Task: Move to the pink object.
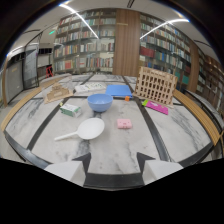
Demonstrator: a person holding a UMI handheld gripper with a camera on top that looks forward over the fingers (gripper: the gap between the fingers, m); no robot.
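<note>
A small pink block (124, 123) lies flat on the marble table (115, 145), well beyond my fingers and slightly right of the gap between them. My gripper (113, 161) is open, its two dark fingertips (84, 161) set wide apart low over the near part of the table with nothing between them. A second pink thing, a flat magenta card (157, 107), lies farther back to the right, next to the wooden rack.
A white ladle (85, 130) lies left of the pink block. Behind it stands a blue bowl (100, 102), with a small green-and-white box (70, 109) to its left. A wooden slatted rack (156, 85), a blue sheet (119, 90) and a wooden model (57, 92) sit farther back. Bookshelves line the room.
</note>
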